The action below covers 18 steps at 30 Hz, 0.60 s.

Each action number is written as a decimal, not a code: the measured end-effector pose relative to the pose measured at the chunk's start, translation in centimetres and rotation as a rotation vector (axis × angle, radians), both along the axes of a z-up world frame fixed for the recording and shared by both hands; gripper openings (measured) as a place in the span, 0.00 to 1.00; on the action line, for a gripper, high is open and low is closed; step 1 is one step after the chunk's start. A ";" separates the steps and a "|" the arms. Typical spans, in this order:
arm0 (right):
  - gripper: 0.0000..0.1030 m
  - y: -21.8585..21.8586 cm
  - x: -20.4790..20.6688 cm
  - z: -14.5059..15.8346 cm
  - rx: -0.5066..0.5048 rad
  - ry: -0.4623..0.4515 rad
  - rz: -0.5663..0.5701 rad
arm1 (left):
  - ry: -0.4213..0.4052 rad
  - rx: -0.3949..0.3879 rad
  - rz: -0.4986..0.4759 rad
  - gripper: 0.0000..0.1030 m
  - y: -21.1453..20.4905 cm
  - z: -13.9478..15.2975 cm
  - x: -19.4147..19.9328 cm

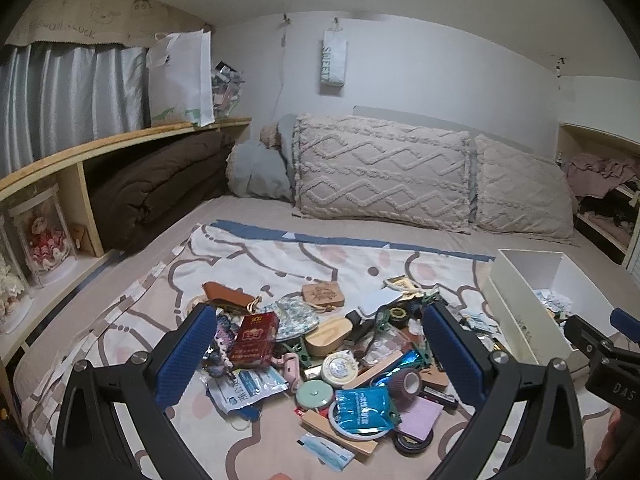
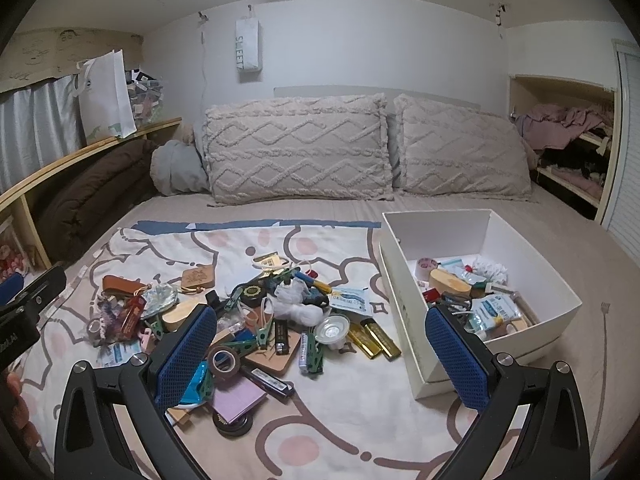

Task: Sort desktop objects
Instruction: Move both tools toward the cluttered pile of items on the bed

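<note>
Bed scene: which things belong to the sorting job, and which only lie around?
Job:
- pile of small objects
- white box
- left tool, open
- right tool, open

Lying about:
- pillows
- brown blanket
- white bag

Both wrist views face the pillows (image 1: 382,172), low over the shared clutter pile (image 2: 256,320).

My left pad (image 1: 186,360) covers part of the pile (image 1: 320,364); what lies under it I cannot tell. The box (image 1: 520,320) is cut by my right tongs at the left view's edge. In the right view my right pad (image 2: 458,356) hides the box's near corner. Print on the packets (image 2: 494,308) is too small to read
</note>
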State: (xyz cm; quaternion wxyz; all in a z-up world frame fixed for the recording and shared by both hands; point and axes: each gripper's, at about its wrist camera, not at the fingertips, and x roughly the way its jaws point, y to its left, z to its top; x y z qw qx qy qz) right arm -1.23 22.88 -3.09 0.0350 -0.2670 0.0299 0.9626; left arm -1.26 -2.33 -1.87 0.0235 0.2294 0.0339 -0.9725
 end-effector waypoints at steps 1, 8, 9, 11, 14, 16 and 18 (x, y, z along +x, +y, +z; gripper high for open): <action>1.00 0.0 -0.2 -0.3 -0.002 -0.008 0.001 | -0.007 0.000 0.005 1.00 -0.1 -0.2 -0.2; 1.00 0.0 -1.8 -2.2 -0.016 -0.076 -0.005 | -0.045 -0.018 0.027 1.00 -0.5 -1.7 -1.2; 1.00 0.1 -2.1 -2.5 -0.022 -0.084 -0.005 | -0.052 -0.023 0.030 1.00 -0.5 -1.9 -1.4; 1.00 0.1 -2.5 -3.0 -0.033 -0.095 -0.004 | -0.064 -0.035 0.037 1.00 -0.6 -2.4 -1.7; 1.00 0.1 -2.9 -3.8 -0.056 -0.105 0.001 | -0.079 -0.049 0.060 1.00 -1.2 -3.0 -2.1; 1.00 0.0 -3.1 -4.2 -0.078 -0.103 0.009 | -0.087 -0.044 0.081 1.00 -2.0 -3.3 -2.2; 1.00 0.0 -3.2 -4.5 -0.101 -0.088 0.007 | -0.092 -0.037 0.101 1.00 -2.7 -3.6 -2.4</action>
